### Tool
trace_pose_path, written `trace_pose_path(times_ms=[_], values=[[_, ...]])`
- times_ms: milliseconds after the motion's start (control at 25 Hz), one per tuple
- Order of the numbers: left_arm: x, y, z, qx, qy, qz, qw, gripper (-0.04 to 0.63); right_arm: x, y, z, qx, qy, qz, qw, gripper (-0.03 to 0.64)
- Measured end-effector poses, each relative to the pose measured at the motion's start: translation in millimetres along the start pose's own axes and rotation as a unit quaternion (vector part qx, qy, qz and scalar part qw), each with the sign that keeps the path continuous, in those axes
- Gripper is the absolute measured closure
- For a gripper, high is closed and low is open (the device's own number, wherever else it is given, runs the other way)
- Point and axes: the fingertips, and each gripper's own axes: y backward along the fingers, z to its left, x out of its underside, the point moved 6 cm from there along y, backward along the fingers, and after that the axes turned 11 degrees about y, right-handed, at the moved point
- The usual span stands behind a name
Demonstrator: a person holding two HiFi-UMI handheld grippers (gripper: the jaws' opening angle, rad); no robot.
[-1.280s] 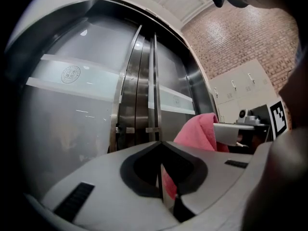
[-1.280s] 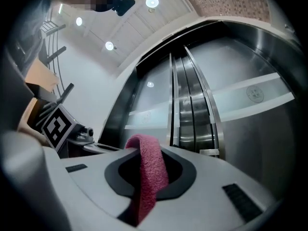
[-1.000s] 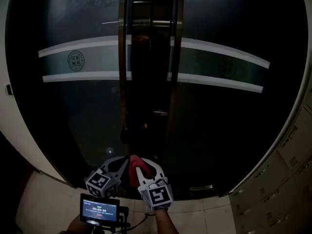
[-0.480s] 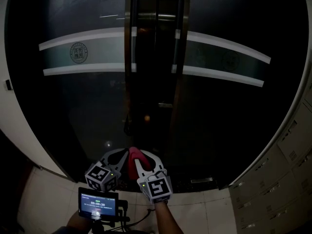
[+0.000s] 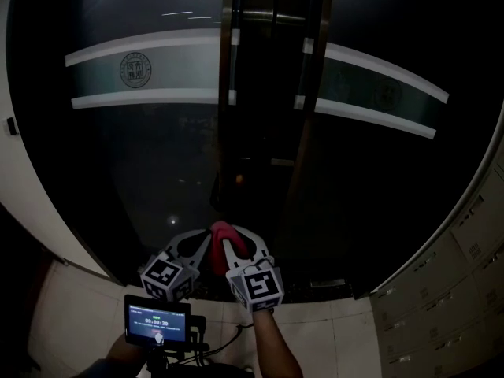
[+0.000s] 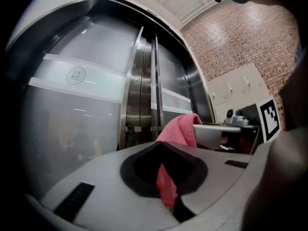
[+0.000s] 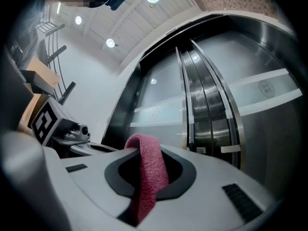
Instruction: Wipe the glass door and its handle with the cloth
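Glass door [image 5: 142, 179]: left leaf now fills more of head view. A second ago centre frame sat further left, so gaze is swinging left, likely lining up on this leaf. Left gripper [image 5: 201, 252] low near door's bottom edge, jaws pinched on cloth [image 5: 221, 239]. Cloth bunched, pink, strung between both claws, looks short of glass. Right gripper [image 5: 231, 254] just beside, clamped on same cloth, position unchanged. Handle [image 5: 229, 53] well above, untouched. Wiping not yet begun; lift needed next.
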Motion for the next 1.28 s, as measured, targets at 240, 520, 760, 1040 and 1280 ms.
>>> trace_pose_path(times_ms=[240, 520, 760, 1040, 1280], values=[[6, 9, 47, 0.000, 0.016, 0.000, 0.9999, 0.583, 4, -46, -11, 0.017, 0.012, 0.006, 1.000, 0.589], [11, -4, 80, -0.004, 0.009, 0.007, 0.9999, 0.583, -15, -118, -90, 0.060, 0.036, -0.003, 0.998, 0.589], [6, -36, 101, -0.022, 0.003, 0.005, 0.9997, 0.583, -11, -176, -136, 0.051, 0.038, -0.007, 0.998, 0.589], [2, -72, 113, -0.028, -0.013, 0.004, 0.9995, 0.583, 40, -183, -132, 0.032, 0.021, 0.002, 0.999, 0.589], [14, -80, 129, -0.026, -0.007, 0.031, 0.9992, 0.583, 103, -160, -84, 0.031, -0.011, 0.032, 0.999, 0.588]])
